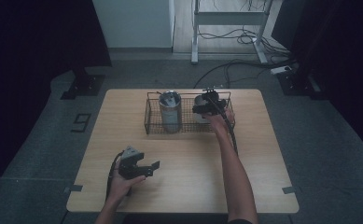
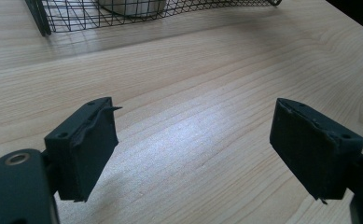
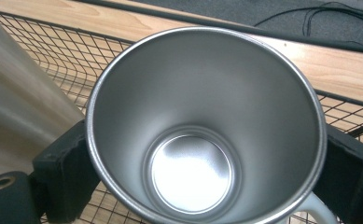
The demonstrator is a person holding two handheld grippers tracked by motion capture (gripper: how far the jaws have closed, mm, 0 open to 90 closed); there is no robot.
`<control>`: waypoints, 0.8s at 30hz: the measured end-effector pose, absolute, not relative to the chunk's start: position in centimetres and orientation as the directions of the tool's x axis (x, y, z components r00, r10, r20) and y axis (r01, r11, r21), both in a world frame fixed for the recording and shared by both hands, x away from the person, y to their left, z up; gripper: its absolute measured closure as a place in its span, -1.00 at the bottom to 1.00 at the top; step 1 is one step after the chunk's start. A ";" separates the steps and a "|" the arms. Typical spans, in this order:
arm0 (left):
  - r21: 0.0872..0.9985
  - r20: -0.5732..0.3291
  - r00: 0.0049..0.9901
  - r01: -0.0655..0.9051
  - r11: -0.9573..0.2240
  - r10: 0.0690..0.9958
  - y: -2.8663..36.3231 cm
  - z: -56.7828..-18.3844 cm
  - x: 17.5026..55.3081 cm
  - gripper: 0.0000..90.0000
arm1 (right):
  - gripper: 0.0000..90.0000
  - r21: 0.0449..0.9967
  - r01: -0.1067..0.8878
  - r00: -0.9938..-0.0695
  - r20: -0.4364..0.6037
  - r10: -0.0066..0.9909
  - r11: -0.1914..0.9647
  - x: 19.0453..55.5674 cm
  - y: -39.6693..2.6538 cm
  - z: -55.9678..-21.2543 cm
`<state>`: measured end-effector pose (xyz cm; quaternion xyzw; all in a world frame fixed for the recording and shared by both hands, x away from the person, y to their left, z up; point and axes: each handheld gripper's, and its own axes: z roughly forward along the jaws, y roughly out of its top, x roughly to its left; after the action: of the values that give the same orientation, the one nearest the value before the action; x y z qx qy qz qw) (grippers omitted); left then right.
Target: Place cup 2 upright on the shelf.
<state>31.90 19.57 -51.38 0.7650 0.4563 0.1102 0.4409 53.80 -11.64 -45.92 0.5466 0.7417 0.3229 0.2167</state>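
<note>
Over at the far edge of the surface (image 1: 184, 186) sits a black wire basket (image 1: 153, 122), set a little right of the middle of that edge. Two steel cups stand upright in it. The taller steel tumbler (image 1: 170, 111) is in the basket's left half. The steel mug (image 3: 202, 126) is in the right half, and the right hand-held gripper (image 1: 210, 106) is down over it. In the right gripper view the mug's open mouth faces the camera, its inside bare and shiny, with one black pad against the outside of the wall on each side, so the jaws are clamped across the mug just under the rim (a pale handle peeks out at the bottom edge of that view). The tumbler's brushed side rises just beside the mug there.

The left hand-held gripper (image 1: 139, 167) lies low near the front left corner of the surface, well apart from the basket. Its jaws stand apart with only bare wood between them, holding nothing, pointing towards the basket.
</note>
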 end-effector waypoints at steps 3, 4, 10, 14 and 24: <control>0.775 -0.233 0.560 0.601 -0.196 0.795 19.6 -51.4 31.9 -0.67 | -0.84 0.713 0.674 -0.304 0.030 0.952 0.193 53.8 -11.7 -46.2; 0.775 -0.235 0.557 0.602 -0.192 0.796 19.7 -51.4 32.0 -0.67 | -0.84 0.705 0.682 -0.302 0.031 0.953 0.193 53.8 -11.7 -46.6; 0.776 -0.237 0.553 0.603 -0.187 0.799 19.9 -51.4 32.0 -0.67 | -0.84 0.691 0.697 -0.297 0.030 0.955 0.195 53.9 -11.9 -47.5; 0.774 -0.236 0.553 0.604 -0.189 0.799 19.9 -51.4 32.1 -0.67 | -0.84 0.690 0.696 -0.298 0.027 0.954 0.198 53.9 -12.0 -47.6; 0.768 -0.238 0.557 0.609 -0.197 0.796 19.9 -51.6 32.1 -0.67 | -0.87 0.670 0.708 -0.304 0.007 0.952 0.221 53.7 -12.0 -47.6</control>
<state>32.09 19.90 -51.55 0.7662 0.4584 0.1066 0.4376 53.72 -11.98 -47.60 0.5514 0.7529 0.2921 0.2091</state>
